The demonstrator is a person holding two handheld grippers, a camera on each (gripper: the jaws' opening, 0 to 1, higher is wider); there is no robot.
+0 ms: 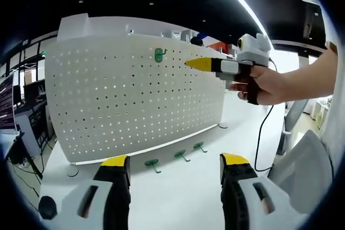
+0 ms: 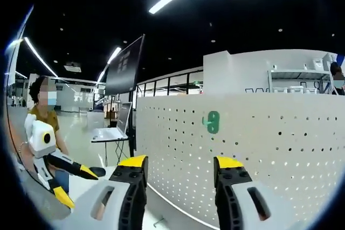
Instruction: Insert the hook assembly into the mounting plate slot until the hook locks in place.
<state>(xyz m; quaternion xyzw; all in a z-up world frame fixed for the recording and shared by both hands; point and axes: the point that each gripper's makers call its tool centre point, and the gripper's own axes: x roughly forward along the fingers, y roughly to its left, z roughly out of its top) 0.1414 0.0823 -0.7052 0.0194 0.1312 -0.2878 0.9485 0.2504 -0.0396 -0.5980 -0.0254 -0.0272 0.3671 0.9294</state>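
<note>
1 hook [image 1: 159, 54] upright on pegboard [image 1: 108, 95].

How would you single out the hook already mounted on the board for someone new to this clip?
Start at the big white pegboard standing on the white table. High on its face, near the top edge, sits one green hook. Three other green hooks lie loose on the table at the board's foot; this one alone hangs on the board.

No readable text, labels, brand names, numbers or signs appear in either the left gripper view or the right gripper view. A dark monitor [image 1: 6, 103] at the far left shows faint lines too small to read. A dark hanging screen [image 2: 124, 65] in the right gripper view carries pale marks, also too blurred to read.
</note>
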